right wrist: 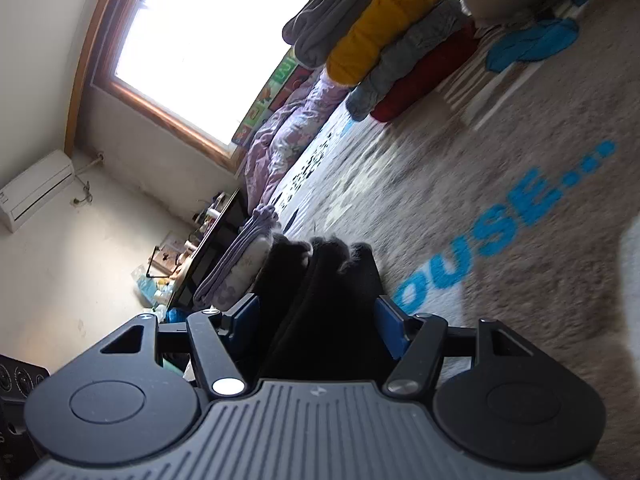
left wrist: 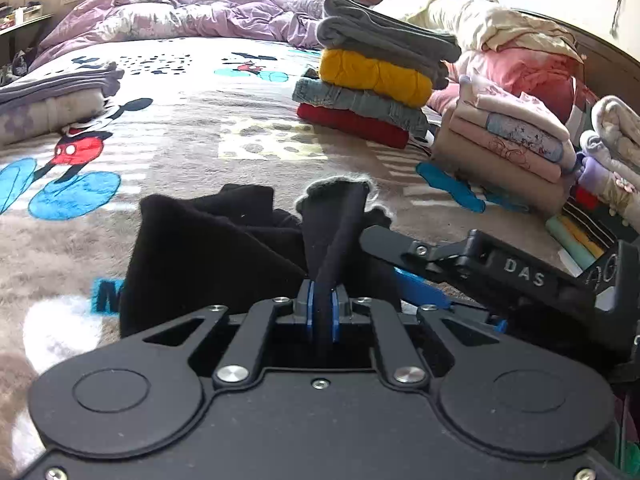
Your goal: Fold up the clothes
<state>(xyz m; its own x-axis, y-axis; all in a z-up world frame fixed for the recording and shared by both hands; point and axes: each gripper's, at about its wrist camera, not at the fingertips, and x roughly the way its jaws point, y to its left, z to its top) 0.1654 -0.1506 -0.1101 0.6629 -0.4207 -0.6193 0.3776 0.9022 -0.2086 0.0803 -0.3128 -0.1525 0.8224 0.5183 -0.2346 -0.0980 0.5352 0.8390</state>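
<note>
A black fleece garment [left wrist: 208, 256] lies bunched on the Mickey Mouse blanket [left wrist: 192, 128] of the bed. My left gripper [left wrist: 322, 312] is shut on an edge of it, and the cloth stands up between the blue pads. My right gripper [left wrist: 416, 276] comes in from the right, close beside the left one. In the right wrist view the black garment [right wrist: 320, 320] fills the gap between the spread blue pads [right wrist: 390, 330] of my right gripper [right wrist: 316, 328], whose jaws stand apart.
A stack of folded clothes, grey, yellow, denim and red [left wrist: 372, 80], stands behind. A pink and beige stack [left wrist: 508, 148] is at the right. A folded grey pile [left wrist: 56, 96] is at the left. A purple duvet [left wrist: 180, 16] lies at the back.
</note>
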